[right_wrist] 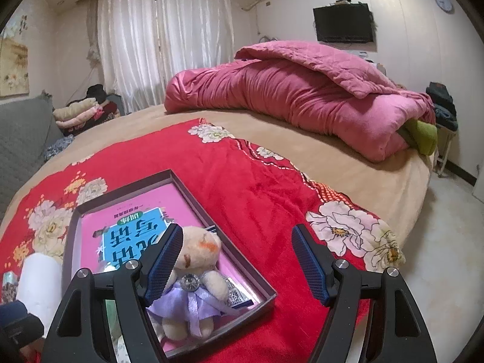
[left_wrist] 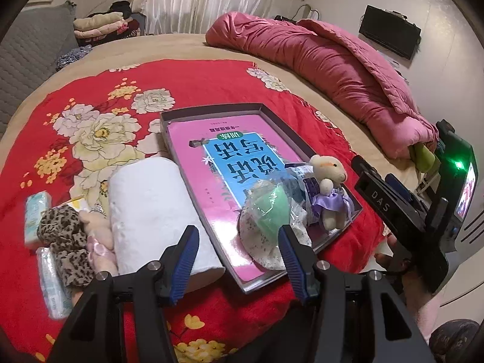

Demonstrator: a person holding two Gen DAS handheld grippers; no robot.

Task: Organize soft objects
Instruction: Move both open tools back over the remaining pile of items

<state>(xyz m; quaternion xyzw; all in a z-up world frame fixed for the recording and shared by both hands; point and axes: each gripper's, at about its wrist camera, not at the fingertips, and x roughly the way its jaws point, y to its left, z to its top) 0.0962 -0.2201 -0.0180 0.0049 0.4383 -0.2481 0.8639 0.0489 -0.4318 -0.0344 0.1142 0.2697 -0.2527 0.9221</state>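
Midway, by the look of it: a shallow tray (left_wrist: 211,109) at the centre of the left wrist view, lined with a pink book (left_wrist: 193,142), already holds a small teddy bear in a lilac dress (left_wrist: 328,187), a green sponge in clear wrap (left_wrist: 269,208), a floral fabric piece (left_wrist: 263,248) and a printed packet (left_wrist: 305,178), all crowded into its lower-right end. Outside the tray, toward the lower left of that frame, a white paper roll (left_wrist: 157,205) lies touching the tray's long edge, with a leopard-print scrunchie (left_wrist: 65,236), a second pale plush toy (left_wrist: 99,230) and tissue packs (left_wrist: 37,208) beside it on the red floral blanket (left_wrist: 211,81). These appear to be what is left to gather.

The left gripper (left_wrist: 239,254) hovers wide apart over the gap between the roll and the tray, gripping nothing. The right gripper (right_wrist: 239,260), seen from its own camera at bottom centre, is likewise spread wide and empty; its left finger stands in front of the bear's (right_wrist: 193,278) head, though contact cannot be judged. A rolled pink quilt (right_wrist: 290,96) fills the upper right, well apart from the work.
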